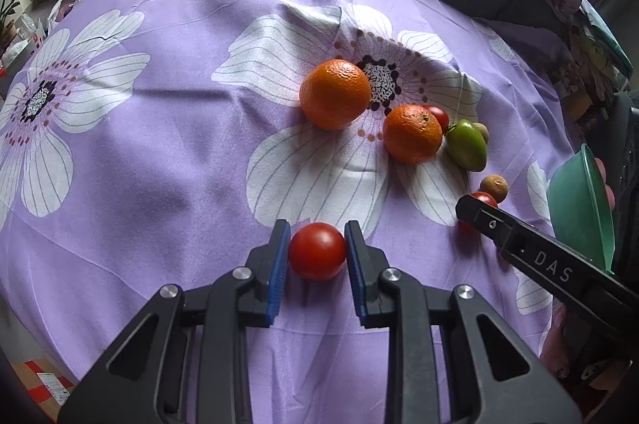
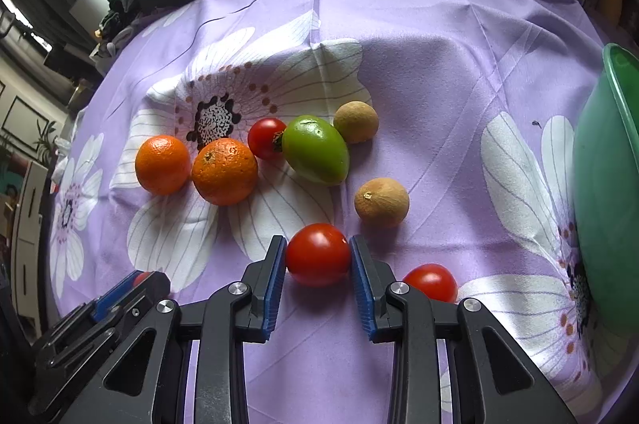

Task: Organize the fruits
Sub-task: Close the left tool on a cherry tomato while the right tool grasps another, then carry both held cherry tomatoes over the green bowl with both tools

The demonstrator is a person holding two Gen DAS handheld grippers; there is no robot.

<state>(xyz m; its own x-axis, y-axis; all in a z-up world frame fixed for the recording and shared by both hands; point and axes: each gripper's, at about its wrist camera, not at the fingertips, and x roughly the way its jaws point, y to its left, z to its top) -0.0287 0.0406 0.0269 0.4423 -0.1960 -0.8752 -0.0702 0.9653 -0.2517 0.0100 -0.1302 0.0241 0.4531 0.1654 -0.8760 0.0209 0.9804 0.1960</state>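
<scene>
A lilac cloth printed with big white flowers (image 1: 159,152) covers the desk, with a dark chair back beyond it and a green bowl (image 2: 607,184) at the right edge. The left hand-held gripper (image 1: 316,256) has a red tomato (image 1: 317,251) between its blue pads, which sit against its sides; the right hand-held gripper (image 2: 318,258) brackets another red tomato (image 2: 318,254) in the same way. Whether either one is truly clamped or only just touching is hard to say from these angles. Both tomatoes seem to rest on the cloth. The loose fruit lies close together: two oranges (image 2: 223,171), a green tomato (image 2: 315,149) with a small red one (image 2: 266,138) beside it, two brown round fruits (image 2: 381,202), and one more red tomato (image 2: 431,282) just beside the right gripper's finger. The risks look plain: a smooth, soft tomato can squirt out of flat pads or bruise under a hard squeeze (ripe ones especially), and the right gripper may nudge its neighbour rolling.
</scene>
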